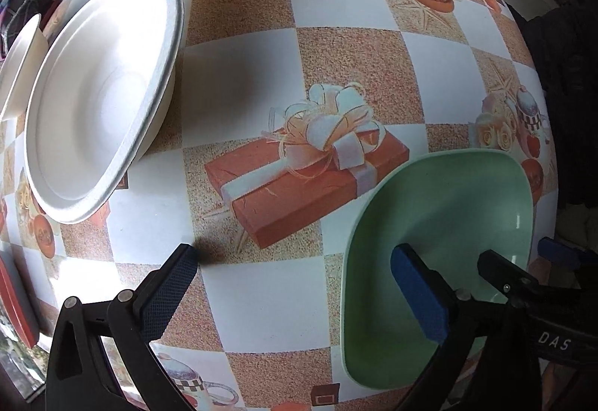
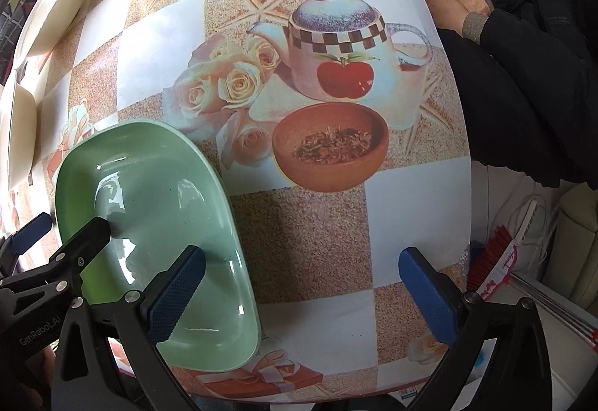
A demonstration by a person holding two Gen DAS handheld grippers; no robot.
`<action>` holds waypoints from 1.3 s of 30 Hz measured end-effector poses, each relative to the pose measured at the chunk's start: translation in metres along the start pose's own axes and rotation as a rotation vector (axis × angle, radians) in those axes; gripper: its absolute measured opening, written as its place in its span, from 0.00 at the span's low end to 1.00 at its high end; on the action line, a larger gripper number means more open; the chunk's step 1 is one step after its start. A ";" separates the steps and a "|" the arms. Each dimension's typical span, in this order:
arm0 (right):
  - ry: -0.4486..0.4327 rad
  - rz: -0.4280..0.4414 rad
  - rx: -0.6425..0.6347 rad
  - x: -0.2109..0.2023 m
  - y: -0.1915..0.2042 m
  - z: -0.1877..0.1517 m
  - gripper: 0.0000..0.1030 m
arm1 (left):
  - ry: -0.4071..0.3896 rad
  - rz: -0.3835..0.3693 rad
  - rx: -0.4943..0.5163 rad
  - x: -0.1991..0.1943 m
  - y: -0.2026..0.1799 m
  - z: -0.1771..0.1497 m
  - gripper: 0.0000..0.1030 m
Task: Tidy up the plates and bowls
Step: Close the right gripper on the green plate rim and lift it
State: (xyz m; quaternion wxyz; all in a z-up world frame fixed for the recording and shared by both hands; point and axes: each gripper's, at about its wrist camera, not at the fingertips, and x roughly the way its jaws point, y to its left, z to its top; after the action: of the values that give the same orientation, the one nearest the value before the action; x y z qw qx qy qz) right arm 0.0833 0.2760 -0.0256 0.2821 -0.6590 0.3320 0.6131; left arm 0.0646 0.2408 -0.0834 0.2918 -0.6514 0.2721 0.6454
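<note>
Sitting beneath both wide-open, empty hand-held grippers (image 1: 295,291) (image 2: 302,284): green bowl (image 2: 157,194).

Domestic setting — most likely a home dining area. Indicated by a round table (image 1: 261,299) under a printed vinyl cloth (checkered squares with teapots, roses and gift boxes), set with white disposable bowls (image 1: 101,104) and a green dish (image 2: 157,224). Further indicated at the table's edge: a seated person's clasped hands (image 2: 459,5) in dark sleeves, a red-bristled brush (image 2: 493,261) on the floor — ordinary household clutter.
</note>
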 end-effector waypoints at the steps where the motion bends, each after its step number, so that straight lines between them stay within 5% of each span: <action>1: -0.001 0.001 0.007 0.000 0.001 0.001 1.00 | 0.000 0.000 -0.030 -0.001 0.003 0.002 1.00; 7: -0.024 -0.008 0.025 -0.005 0.004 0.005 0.98 | 0.042 0.003 0.026 -0.002 0.005 0.014 0.95; 9: -0.034 -0.012 0.005 -0.008 0.007 0.001 0.88 | 0.036 0.005 0.110 -0.008 -0.003 0.012 0.86; 12: -0.035 -0.003 -0.012 -0.015 0.019 -0.002 0.67 | 0.043 -0.007 0.206 -0.018 -0.019 0.010 0.51; 13: -0.037 0.003 -0.016 -0.017 0.023 -0.003 0.62 | 0.050 -0.017 0.244 -0.020 -0.025 0.010 0.33; 15: -0.039 0.030 -0.022 -0.021 0.032 -0.005 0.29 | 0.051 0.000 0.301 -0.021 -0.029 0.008 0.32; 22: 0.042 0.045 -0.020 -0.015 0.067 -0.028 0.27 | 0.070 0.020 0.426 -0.027 0.006 -0.017 0.28; 26: 0.091 0.078 -0.069 -0.008 0.116 -0.052 0.27 | 0.084 0.041 0.473 -0.032 0.063 -0.047 0.28; 34: 0.127 0.102 -0.270 -0.003 0.240 -0.071 0.27 | 0.111 0.129 0.325 -0.040 0.189 -0.069 0.30; 39: 0.122 0.038 -0.366 -0.002 0.282 -0.074 0.27 | 0.106 0.110 0.268 -0.038 0.244 -0.082 0.30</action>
State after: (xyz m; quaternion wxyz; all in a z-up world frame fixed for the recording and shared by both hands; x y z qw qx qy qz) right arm -0.0913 0.0434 -0.0071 0.1252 -0.7289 0.2437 0.6274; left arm -0.0582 0.0137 -0.0529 0.3256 -0.6240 0.4061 0.5829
